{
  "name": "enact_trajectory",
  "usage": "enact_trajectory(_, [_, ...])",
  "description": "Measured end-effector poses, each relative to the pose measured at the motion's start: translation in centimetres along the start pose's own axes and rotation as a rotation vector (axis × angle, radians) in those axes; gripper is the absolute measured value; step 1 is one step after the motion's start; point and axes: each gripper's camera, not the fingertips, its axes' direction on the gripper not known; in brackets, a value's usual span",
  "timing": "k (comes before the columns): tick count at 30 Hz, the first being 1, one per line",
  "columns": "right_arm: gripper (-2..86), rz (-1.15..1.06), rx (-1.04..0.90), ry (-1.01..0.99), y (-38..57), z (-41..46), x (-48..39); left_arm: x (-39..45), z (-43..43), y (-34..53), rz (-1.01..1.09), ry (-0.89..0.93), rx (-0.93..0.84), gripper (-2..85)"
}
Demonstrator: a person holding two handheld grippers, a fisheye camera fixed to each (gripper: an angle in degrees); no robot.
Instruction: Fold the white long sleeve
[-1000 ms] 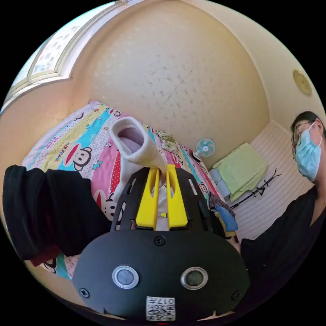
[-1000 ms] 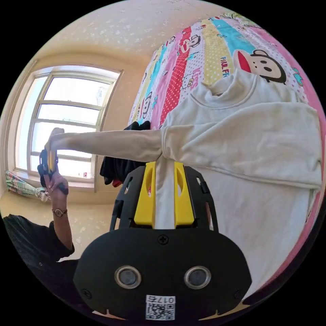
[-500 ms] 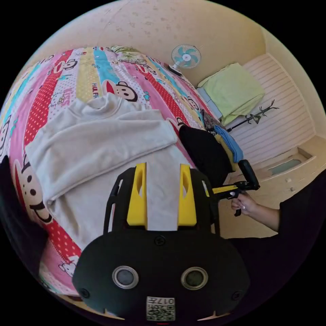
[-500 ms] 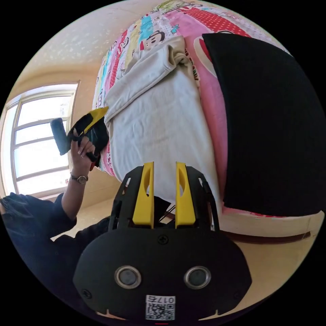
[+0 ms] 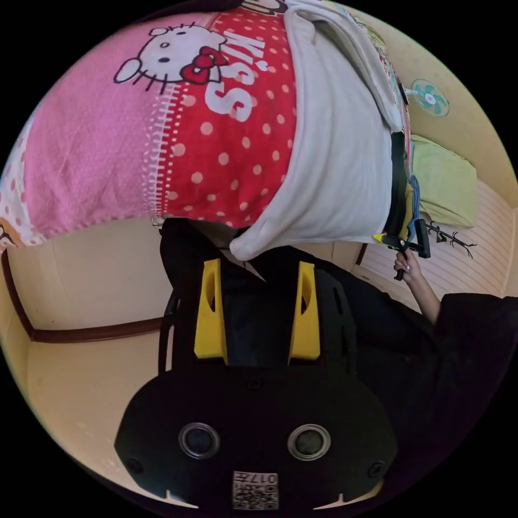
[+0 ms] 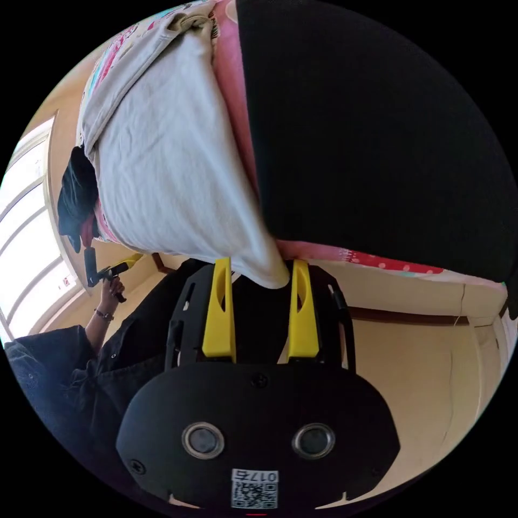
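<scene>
I see the white shirt (image 5: 334, 162) lying on the bed (image 5: 97, 156), its hem hanging over the bed's edge. My left hand-held gripper (image 5: 256, 270) has its jaws spread, positioned just below one hem corner and pinching nothing. My right hand-held gripper (image 6: 258, 267) also has its jaws spread, the other hem corner hanging between the jaw tips without being clamped. A black garment (image 6: 377, 135) lies beside the shirt.

A patterned bedspread (image 5: 178, 140) covers the bed, with a fan (image 5: 429, 98) (by the wall) and black garment (image 6: 372, 135).
</scene>
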Motion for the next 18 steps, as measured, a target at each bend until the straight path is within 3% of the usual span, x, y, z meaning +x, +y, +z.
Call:
enact_trajectory(5, [5.4, -0.089, -0.099, -0.181, 0.5, -2.0, 1.6, -0.2, -2.2, -2.3, 0.078, 0.130, -0.048, 4.4])
enact_trajectory(7, [4.4, -0.158, -0.055, -0.310, 3.4, -5.9, 1.8, 0.9, -6.0, 0.0, 0.106, 0.163, 0.003, 4.0])
enact_trajectory(10, [3.7, -0.211, 0.036, -0.453, 7.8, -12.0, 1.7, 3.2, -14.3, 4.8, 0.188, 0.413, 0.068, 3.7])
enact_trajectory(13, [3.2, -0.206, -0.004, -0.475, 11.8, -14.6, 2.0, 4.4, -21.5, 9.8, 0.157, 0.561, 0.149, 3.7])
enact_trajectory(16, [2.7, -0.216, -0.037, -0.613, 14.4, -14.4, 3.3, 4.3, -23.6, 12.7, 0.107, 0.640, 0.108, 3.7])
enact_trajectory(18, [2.3, -0.222, 0.072, -0.784, 13.9, -15.2, 4.1, 3.4, -24.6, 12.5, 0.066, 0.736, 0.140, 3.8])
